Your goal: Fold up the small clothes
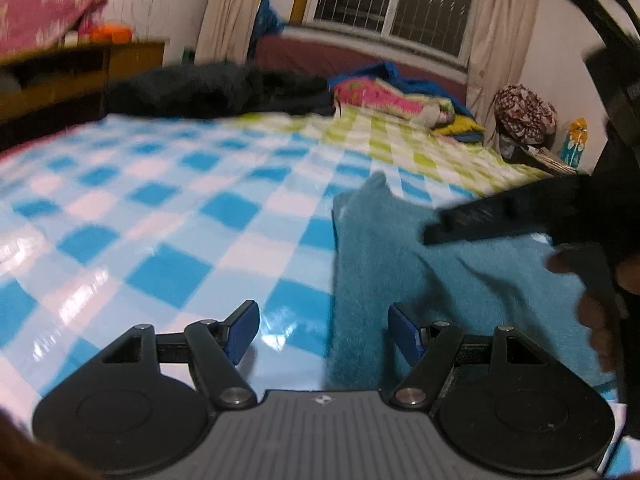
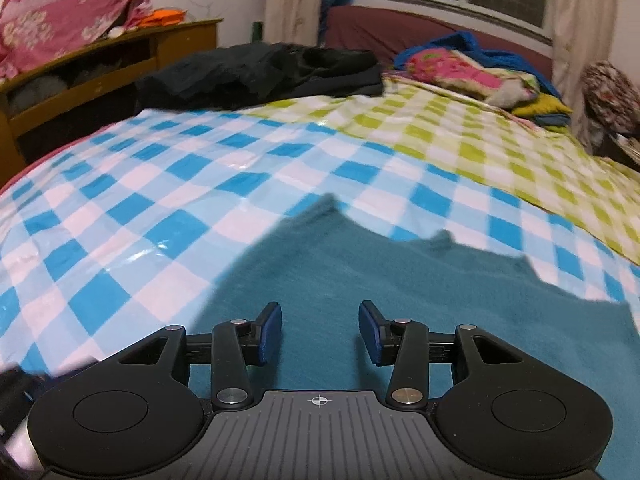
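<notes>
A teal fuzzy garment [image 1: 384,256] lies flat on the blue-and-white checked plastic sheet [image 1: 168,216] over the bed. My left gripper [image 1: 324,330] is open and empty, low over the garment's left edge, which runs between its fingers. In the left wrist view the right gripper [image 1: 432,228] reaches in from the right above the garment; its state does not show there. In the right wrist view my right gripper [image 2: 320,330] is open and empty, just above the middle of the garment [image 2: 400,280].
A black garment pile [image 2: 260,72] lies at the far side of the bed. Pink, blue and yellow bedding [image 2: 472,68] is heaped at the far right. A wooden cabinet [image 2: 100,68] stands at the left. The green checked sheet [image 2: 500,148] covers the right side.
</notes>
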